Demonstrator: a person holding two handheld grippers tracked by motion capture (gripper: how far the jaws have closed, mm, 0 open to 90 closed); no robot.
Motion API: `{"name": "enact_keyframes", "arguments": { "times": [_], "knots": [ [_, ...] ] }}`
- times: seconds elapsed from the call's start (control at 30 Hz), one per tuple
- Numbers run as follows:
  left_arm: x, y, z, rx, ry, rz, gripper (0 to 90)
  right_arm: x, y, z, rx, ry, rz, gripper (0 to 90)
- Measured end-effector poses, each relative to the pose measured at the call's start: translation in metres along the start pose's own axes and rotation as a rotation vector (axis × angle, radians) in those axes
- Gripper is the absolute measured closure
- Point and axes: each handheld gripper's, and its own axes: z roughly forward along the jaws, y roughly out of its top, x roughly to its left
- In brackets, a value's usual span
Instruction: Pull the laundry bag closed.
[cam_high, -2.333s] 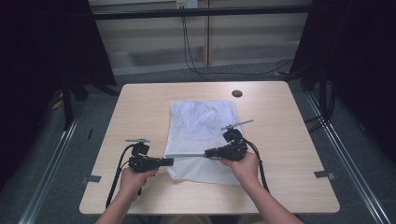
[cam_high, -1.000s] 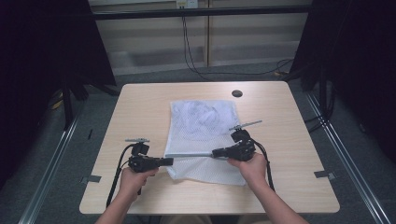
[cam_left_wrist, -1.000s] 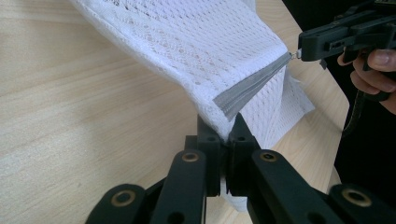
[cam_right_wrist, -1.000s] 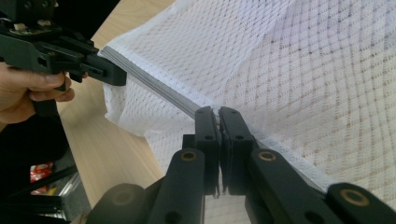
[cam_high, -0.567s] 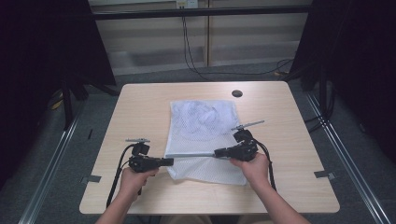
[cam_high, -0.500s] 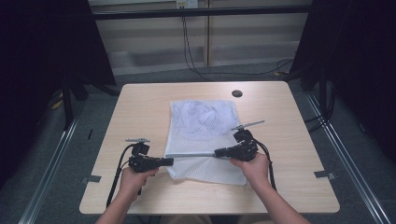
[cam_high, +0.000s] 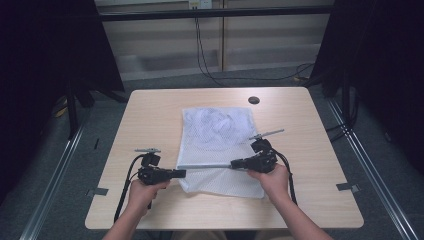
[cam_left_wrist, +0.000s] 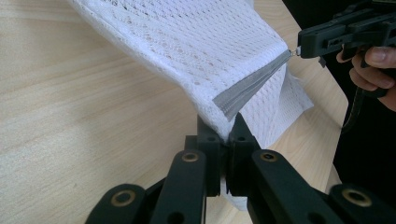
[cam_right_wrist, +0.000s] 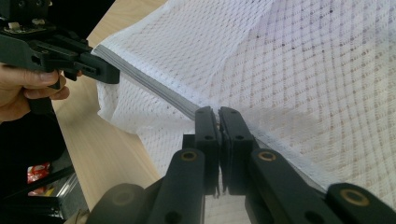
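both grippers' jaws clamped tight on the mesh bag's grey zipper, left gripper, right gripper

- A mesh bag lies on the worktop, about midway across it and nearer the person's edge
- The bag's zip strip runs left to right across its near part, lifted off the worktop
- The left hand-held gripper is at the zip's left end, the right hand-held gripper at its right end
- A small round hole or cap, hard to tell which, sits on the worktop behind the bag, toward the far right
- Cables hang behind the worktop's far edge
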Motion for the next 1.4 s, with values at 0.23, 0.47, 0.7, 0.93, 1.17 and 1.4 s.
{"name": "enact_keyframes", "arguments": {
  "times": [0.23, 0.47, 0.7, 0.93, 1.17, 1.4],
  "knots": [
    [0.0, 0.0, 0.0, 0.004, 0.005, 0.007, 87.4, 0.001, -0.001, 0.0, 0.003, -0.002, -0.005, 86.9],
    [0.0, 0.0, 0.0, 0.002, 0.008, 0.004, 87.4, 0.0, -0.001, -0.002, 0.005, -0.006, -0.007, 86.9],
    [0.0, 0.0, 0.0, 0.003, 0.007, 0.0, 87.4, -0.002, -0.001, -0.003, 0.003, -0.001, 0.001, 87.0],
    [0.0, 0.0, -0.001, 0.001, 0.014, 0.002, 87.4, -0.002, -0.001, -0.005, 0.005, -0.009, -0.004, 86.9],
    [0.0, 0.0, -0.001, -0.005, 0.008, -0.003, 87.4, -0.006, -0.003, -0.011, -0.005, -0.019, 0.002, 86.9],
    [0.002, 0.0, -0.002, -0.007, 0.013, -0.008, 87.4, -0.01, -0.005, -0.013, -0.006, -0.029, 0.003, 86.9]
  ]
}}
